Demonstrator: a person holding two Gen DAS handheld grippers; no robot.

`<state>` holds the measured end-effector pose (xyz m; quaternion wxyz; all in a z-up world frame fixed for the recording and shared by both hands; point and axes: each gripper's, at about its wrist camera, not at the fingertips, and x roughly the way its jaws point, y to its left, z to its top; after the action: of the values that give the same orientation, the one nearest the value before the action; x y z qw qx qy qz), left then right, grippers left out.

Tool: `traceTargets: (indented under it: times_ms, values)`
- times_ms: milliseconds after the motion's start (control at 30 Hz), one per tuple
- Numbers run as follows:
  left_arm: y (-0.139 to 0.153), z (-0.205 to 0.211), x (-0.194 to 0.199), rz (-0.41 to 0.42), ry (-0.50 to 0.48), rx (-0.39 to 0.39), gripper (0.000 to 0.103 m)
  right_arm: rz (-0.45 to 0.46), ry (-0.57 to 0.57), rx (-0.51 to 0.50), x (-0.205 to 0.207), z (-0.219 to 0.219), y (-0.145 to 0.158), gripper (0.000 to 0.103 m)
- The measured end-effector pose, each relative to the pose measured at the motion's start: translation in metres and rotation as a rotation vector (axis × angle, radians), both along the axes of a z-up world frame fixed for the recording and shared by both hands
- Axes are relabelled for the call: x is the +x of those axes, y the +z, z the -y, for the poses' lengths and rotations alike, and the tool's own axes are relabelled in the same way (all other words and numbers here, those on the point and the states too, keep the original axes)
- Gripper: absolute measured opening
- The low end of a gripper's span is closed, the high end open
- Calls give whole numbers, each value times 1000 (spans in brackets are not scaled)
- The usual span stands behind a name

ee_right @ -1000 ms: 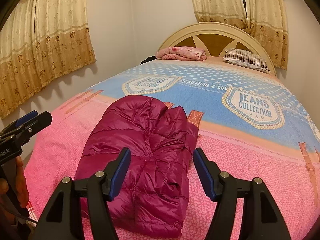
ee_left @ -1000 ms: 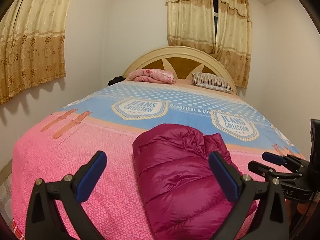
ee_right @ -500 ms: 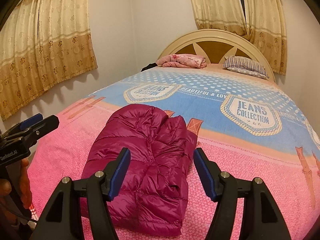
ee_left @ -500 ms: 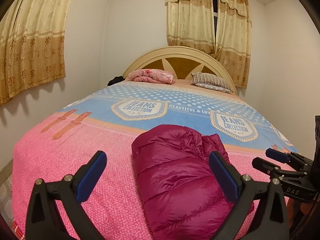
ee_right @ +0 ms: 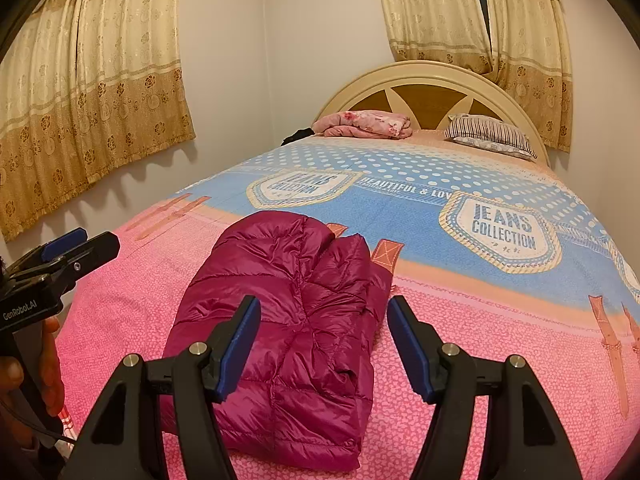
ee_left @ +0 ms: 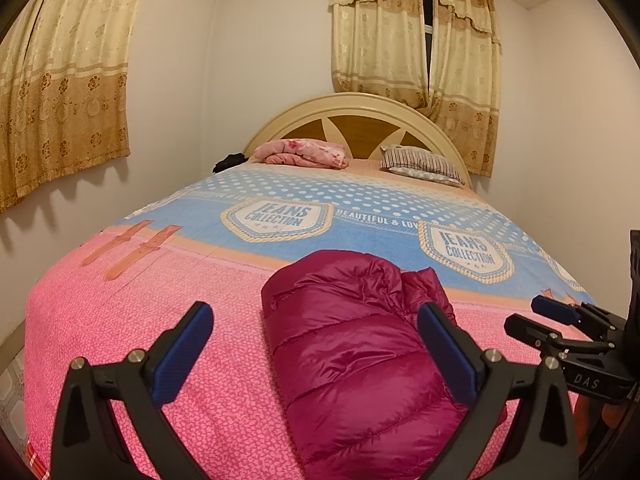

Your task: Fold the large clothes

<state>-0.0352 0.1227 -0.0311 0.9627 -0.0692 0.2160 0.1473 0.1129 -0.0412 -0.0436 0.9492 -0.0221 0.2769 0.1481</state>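
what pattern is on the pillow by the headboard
Dark and pale stripes on the pillow, with a lighter patterned underside; the right wrist view shows it best.

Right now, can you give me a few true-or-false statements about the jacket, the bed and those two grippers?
1. The jacket lies folded on the bed. True.
2. The left gripper is clamped on the jacket. False: it is open and holds nothing.
3. The right gripper is open. True.
4. The jacket lies on the blue part of the cover. False: it lies mostly on the pink part.
5. A striped pillow lies by the headboard. True.
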Motion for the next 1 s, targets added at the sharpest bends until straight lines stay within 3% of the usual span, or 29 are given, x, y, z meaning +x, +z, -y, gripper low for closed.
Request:
traceTargets:
  times_ms: [1000]
  values:
    - [-1, 2, 1, -22, -13, -10, 103, 21, 10, 15, -6, 8, 5, 67]
